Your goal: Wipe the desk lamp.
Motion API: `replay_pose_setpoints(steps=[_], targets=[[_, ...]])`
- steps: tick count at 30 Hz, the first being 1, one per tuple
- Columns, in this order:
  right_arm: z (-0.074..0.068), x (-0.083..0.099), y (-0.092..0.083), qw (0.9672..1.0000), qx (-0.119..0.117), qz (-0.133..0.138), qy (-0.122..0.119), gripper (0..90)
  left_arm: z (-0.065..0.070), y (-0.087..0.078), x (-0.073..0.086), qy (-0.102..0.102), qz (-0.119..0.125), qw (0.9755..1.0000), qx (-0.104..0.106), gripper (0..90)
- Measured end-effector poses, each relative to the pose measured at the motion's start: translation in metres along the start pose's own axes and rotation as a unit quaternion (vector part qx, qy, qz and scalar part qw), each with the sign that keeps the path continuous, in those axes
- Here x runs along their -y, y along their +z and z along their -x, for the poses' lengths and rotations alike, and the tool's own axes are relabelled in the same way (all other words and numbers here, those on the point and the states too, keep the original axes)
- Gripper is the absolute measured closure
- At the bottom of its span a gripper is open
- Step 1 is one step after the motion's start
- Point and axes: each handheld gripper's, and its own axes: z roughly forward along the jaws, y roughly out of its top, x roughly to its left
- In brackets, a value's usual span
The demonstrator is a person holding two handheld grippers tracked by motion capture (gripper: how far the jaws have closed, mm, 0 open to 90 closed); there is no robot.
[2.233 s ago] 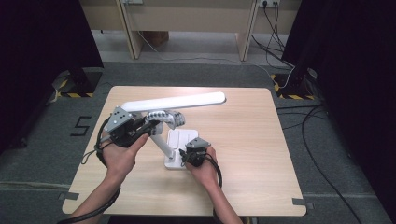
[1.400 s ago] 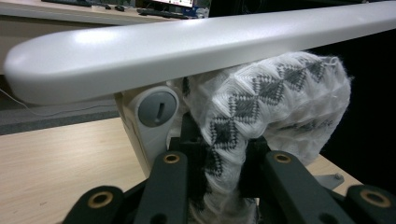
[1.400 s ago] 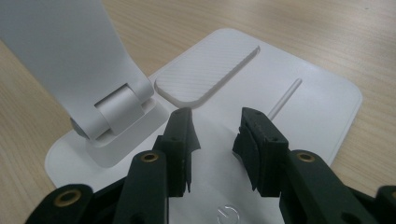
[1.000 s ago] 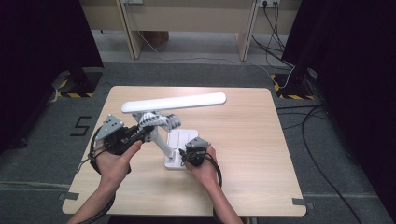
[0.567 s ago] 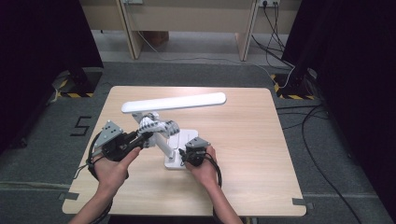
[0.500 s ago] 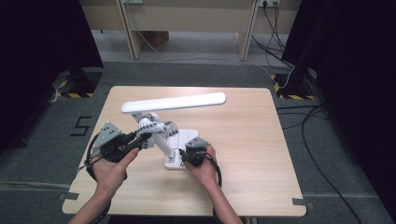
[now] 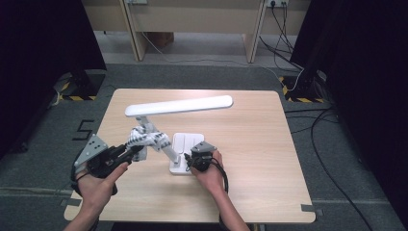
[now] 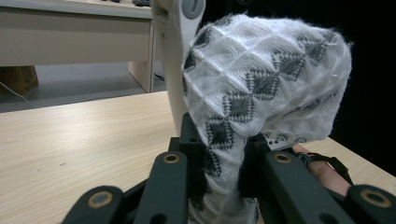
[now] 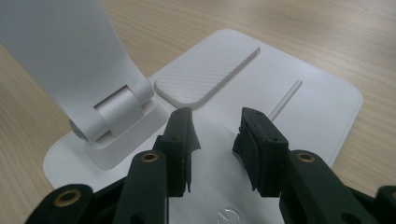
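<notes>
Left tongs (image 8: 224, 172) clamp a patterned cloth (image 8: 266, 79) against the white lamp's arm (image 7: 166, 149); right tongs (image 9: 215, 140), jaws parted and holding nothing, press on lamp base (image 9: 299, 116) on the desk (image 7: 260, 144).

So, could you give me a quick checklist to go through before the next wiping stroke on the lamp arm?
1. Cloth clamped in left gripper: ok, the jaws pinch its bunched tail.
2. Cloth against lamp arm: ok in the high view.
3. Right gripper steadying lamp base: cannot tell; the jaws stand apart over the base, contact unclear.
4. Base flat on table: ok.
5. Lamp head out of the stroke's way: ok, it sits above the cloth.
</notes>
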Motion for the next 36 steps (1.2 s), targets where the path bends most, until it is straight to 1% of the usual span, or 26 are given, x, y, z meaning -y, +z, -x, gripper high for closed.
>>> replay_pose_setpoints(steps=[1,2,5,6,7,8,9,10,11,12,13,14,19,20,21,22,23,24,25,26,28,29,30,32,33,36], targets=[[0.0,0.0,0.0,1.0,0.0,0.0,0.0,64.6,0.0,0.0,0.0,0.0,0.0,1.0,0.0,76.1],[0.0,0.0,0.0,1.0,0.0,-0.001,0.0,64.7,-0.003,-0.005,0.0,0.001,0.002,1.0,-0.004,76.1],[0.0,0.0,0.0,1.0,0.0,0.0,0.0,64.7,-0.01,-0.011,0.003,0.002,0.002,0.9999,-0.013,76.1],[0.0,0.0,0.0,1.0,0.0,0.0,0.0,64.7,-0.01,-0.011,0.003,0.002,0.002,0.9999,-0.013,76.1],[0.0,0.0,0.0,1.0,0.001,0.0,-0.001,64.6,-0.015,-0.015,0.005,0.001,0.002,0.9998,-0.02,76.1],[0.0,0.0,0.0,1.0,0.001,0.0,-0.001,64.6,-0.015,-0.015,0.005,0.001,0.002,0.9998,-0.02,76.1],[0.0,0.0,0.0,1.0,0.0,0.0,-0.001,64.7,-0.02,-0.018,0.006,-0.001,0.002,0.9996,-0.028,76.1],[0.0,0.0,0.0,1.0,0.0,0.0,-0.001,64.7,-0.02,-0.018,0.006,-0.001,0.002,0.9996,-0.028,76.1],[0.0,0.0,0.0,1.0,0.0,0.0,-0.001,64.6,-0.026,-0.021,0.008,0.001,0.001,0.9993,-0.039,76.0],[0.0,0.0,0.0,1.0,0.0,0.0,-0.001,64.6,-0.026,-0.021,0.008,0.001,0.001,0.9993,-0.039,76.1],[0.0,0.0,0.0,1.0,0.0,0.001,-0.002,64.6,-0.029,-0.022,0.008,-0.001,-0.001,0.9991,-0.042,76.1],[0.0,0.0,0.0,1.0,0.0,0.0,-0.001,64.6,-0.032,-0.022,0.009,0.001,-0.005,0.9989,-0.046,76.1],[0.0,0.0,0.0,1.0,0.001,0.0,-0.001,64.7,-0.046,-0.014,0.008,0.001,-0.01,0.9982,-0.058,76.1],[0.0,0.0,0.0,1.0,0.001,0.0,-0.001,64.7,-0.051,-0.009,0.005,0.004,-0.01,0.998,-0.062,76.1],[0.0,0.0,0.0,1.0,0.001,0.0,-0.001,64.6,-0.052,-0.006,0.002,0.003,-0.008,0.998,-0.062,76.1],[0.0,0.0,0.0,1.0,0.001,0.0,0.0,64.6,-0.052,-0.006,0.002,0.003,-0.008,0.998,-0.062,76.1],[0.0,0.0,0.0,1.0,0.001,0.0,-0.001,64.7,-0.053,-0.001,-0.005,0.006,-0.003,0.9979,-0.064,76.1],[0.0,0.0,0.0,1.0,0.001,0.0,-0.001,64.6,-0.053,0.001,-0.009,0.007,0.0,0.9979,-0.064,76.0],[0.0,0.0,0.0,1.0,0.001,0.0,-0.001,64.6,-0.053,0.001,-0.009,0.007,0.0,0.9979,-0.064,76.0],[0.0,0.0,0.0,1.0,0.001,0.0,-0.001,64.6,-0.053,0.006,-0.017,0.01,0.005,0.9978,-0.065,76.0],[0.0,0.0,0.0,1.0,0.0,0.0,0.0,64.7,-0.053,0.01,-0.024,0.01,0.011,0.9979,-0.064,76.1],[0.0,0.0,0.0,1.0,0.0,0.0,0.0,64.7,-0.053,0.01,-0.024,0.01,0.011,0.9979,-0.064,76.0],[0.0,0.0,0.0,1.0,0.001,0.0,0.0,64.7,-0.053,0.013,-0.03,0.009,0.016,0.9978,-0.064,76.0],[0.0,0.0,0.0,1.0,0.001,0.0,0.0,64.7,-0.052,0.016,-0.034,0.006,0.019,0.9977,-0.065,76.0],[0.0,0.0,0.0,1.0,0.001,0.0,0.0,64.6,-0.052,0.017,-0.035,0.009,0.02,0.9977,-0.065,76.0],[0.0,0.0,0.0,1.0,0.001,0.0,0.0,64.7,-0.048,0.02,-0.034,0.009,0.019,0.9981,-0.058,76.0]])
